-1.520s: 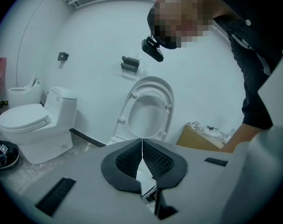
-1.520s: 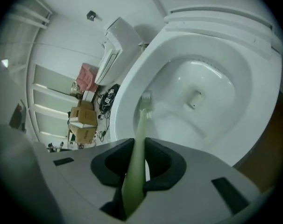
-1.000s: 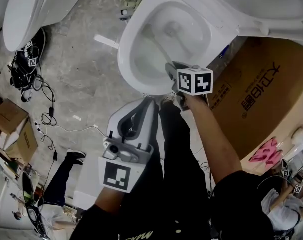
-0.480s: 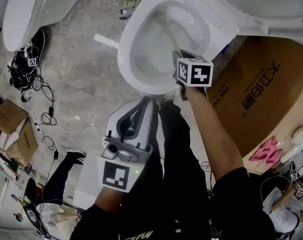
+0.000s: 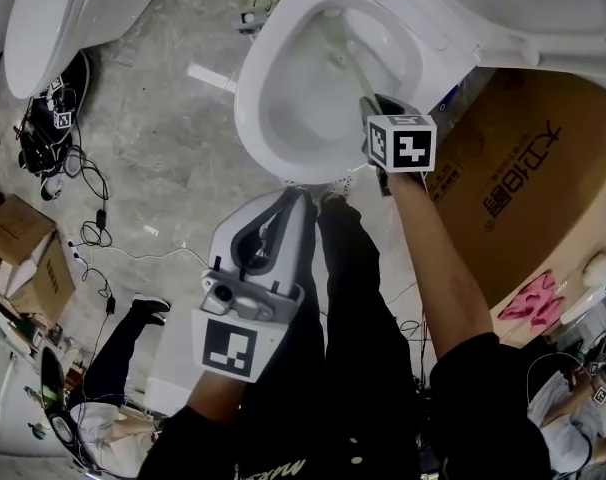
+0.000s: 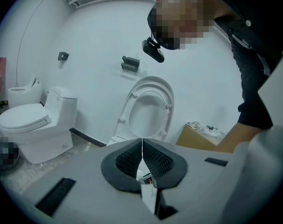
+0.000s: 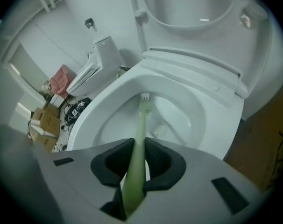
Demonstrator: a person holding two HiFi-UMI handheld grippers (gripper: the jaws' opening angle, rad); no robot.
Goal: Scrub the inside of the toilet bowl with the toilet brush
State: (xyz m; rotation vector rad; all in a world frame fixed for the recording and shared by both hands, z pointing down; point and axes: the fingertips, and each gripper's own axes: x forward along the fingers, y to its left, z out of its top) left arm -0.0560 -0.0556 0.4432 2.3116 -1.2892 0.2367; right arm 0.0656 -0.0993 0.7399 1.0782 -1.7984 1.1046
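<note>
A white toilet bowl (image 5: 283,88) stands open at the top of the head view, its lid (image 7: 188,6) raised. My right gripper (image 5: 375,108) hangs over the bowl's near right rim, shut on the pale green toilet brush (image 7: 137,143). The brush handle (image 5: 345,66) slants into the bowl, and its white head (image 7: 145,97) rests against the far inner wall. My left gripper (image 5: 283,208) is held low by the person's legs, jaws shut with nothing between them, apart from the bowl. In the left gripper view, my left gripper (image 6: 142,146) points at the raised seat (image 6: 148,108).
A large cardboard box (image 5: 523,178) stands right of the toilet. A second toilet (image 5: 53,18) is at the upper left, with cables (image 5: 58,148) and small boxes (image 5: 23,258) on the concrete floor. Another person (image 5: 123,368) is at the lower left.
My right gripper has moved right and farther over the rim, pushing the brush head from the bowl's middle toward its far wall. The left gripper has barely moved.
</note>
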